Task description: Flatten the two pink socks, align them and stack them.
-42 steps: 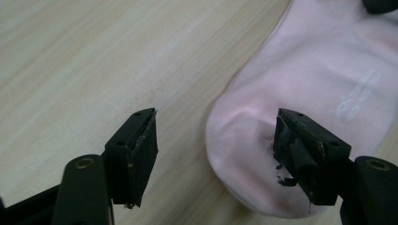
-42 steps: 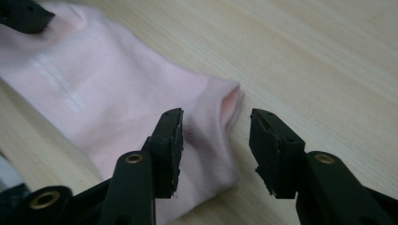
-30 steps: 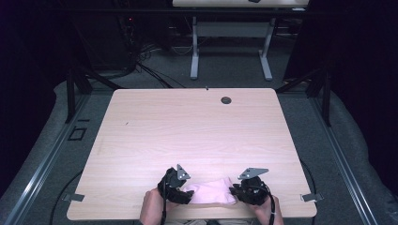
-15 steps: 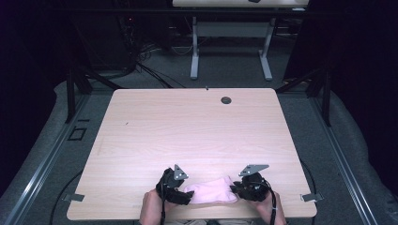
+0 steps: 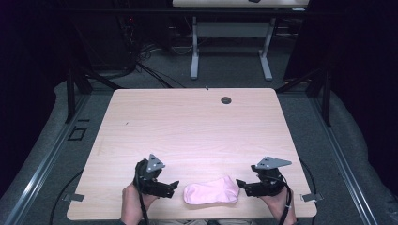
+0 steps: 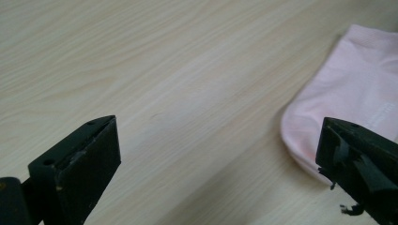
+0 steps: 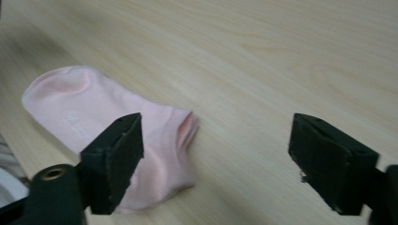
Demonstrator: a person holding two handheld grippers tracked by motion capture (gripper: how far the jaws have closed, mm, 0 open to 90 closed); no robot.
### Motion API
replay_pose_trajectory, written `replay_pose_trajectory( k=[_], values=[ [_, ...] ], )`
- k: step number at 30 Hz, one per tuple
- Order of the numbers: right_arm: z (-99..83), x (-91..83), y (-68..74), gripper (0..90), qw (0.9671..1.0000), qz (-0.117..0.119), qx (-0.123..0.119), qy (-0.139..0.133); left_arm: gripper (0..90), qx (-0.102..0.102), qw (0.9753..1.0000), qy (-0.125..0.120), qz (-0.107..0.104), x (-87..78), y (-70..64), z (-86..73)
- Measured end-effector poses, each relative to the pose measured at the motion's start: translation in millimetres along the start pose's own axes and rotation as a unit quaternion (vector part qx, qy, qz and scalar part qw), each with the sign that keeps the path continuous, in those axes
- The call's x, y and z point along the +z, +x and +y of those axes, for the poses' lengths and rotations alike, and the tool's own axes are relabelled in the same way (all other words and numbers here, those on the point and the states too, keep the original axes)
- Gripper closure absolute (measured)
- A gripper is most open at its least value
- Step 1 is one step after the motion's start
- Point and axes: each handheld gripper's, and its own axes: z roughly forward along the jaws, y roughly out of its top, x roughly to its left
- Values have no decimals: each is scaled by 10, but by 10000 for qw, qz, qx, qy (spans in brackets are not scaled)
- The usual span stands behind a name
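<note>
Sock: a pink sock (image 5: 210, 192) lies flat on the tabletop (image 5: 197, 131) near the person's edge, between the two grippers and touching neither.
Left gripper: the left gripper (image 5: 172, 186) sits just left of the sock, jaws wide apart and holding nothing; in the left gripper view the sock's (image 6: 347, 98) rounded end lies ahead of its right jaw, bare wood between the two jaws.
Right gripper: the right gripper (image 5: 241, 184) sits just right of the sock, jaws also spread, nothing between them; in the right gripper view the sock's (image 7: 108, 117) open cuff end lies before its left jaw, partly behind it.
Why so placed: each gripper faces inward at one end of the sock, which to my eye suits taking hold of both ends at once, or marks a sock just set down.
Hands: the person's hands come in under the grippers from the near edge, low to the tabletop.
Tabletop: otherwise bare wood ahead of both grippers, with a small dark grommet (image 5: 226, 100) far beyond them.
Judgement: any grasp would need each gripper to slide inward over its end first.
</note>
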Motion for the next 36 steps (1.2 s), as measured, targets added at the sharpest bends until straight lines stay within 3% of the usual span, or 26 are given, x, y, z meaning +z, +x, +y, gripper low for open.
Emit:
replay_pose_trajectory(
  k=[3, 9, 14, 16, 24, 27, 36],
  values=[
    [-26, -100, -95, 133, 9996, -195, 62, -179, 2, -165, 9997, -8, 155, -77, 145, -62],
    [-147, -197, -314, 6, 9973, -649, 272, -206, 1, -526, 9971, -40, 543, -188, 450, -272],
    [-304, -208, -511, 0, 9947, -880, 493, -220, 0, -907, 9925, -13, 818, -154, 684, -529],
    [-413, -165, -649, 0, 9930, -952, 685, -137, 0, -1020, 9903, 20, 946, -101, 763, -637],
    [-643, -51, -873, 0, 9886, -1142, 971, -115, 0, -1109, 9872, 30, 1148, 34, 864, -780],
    [-693, -12, -911, 0, 9875, -1191, 1026, -73, 0, -1187, 9862, 9, 1150, 66, 891, -810],
    [-700, 37, -949, 0, 9868, -1252, 1024, 77, 0, -1174, 9859, 13, 1194, 146, 913, -888]
  ],
)
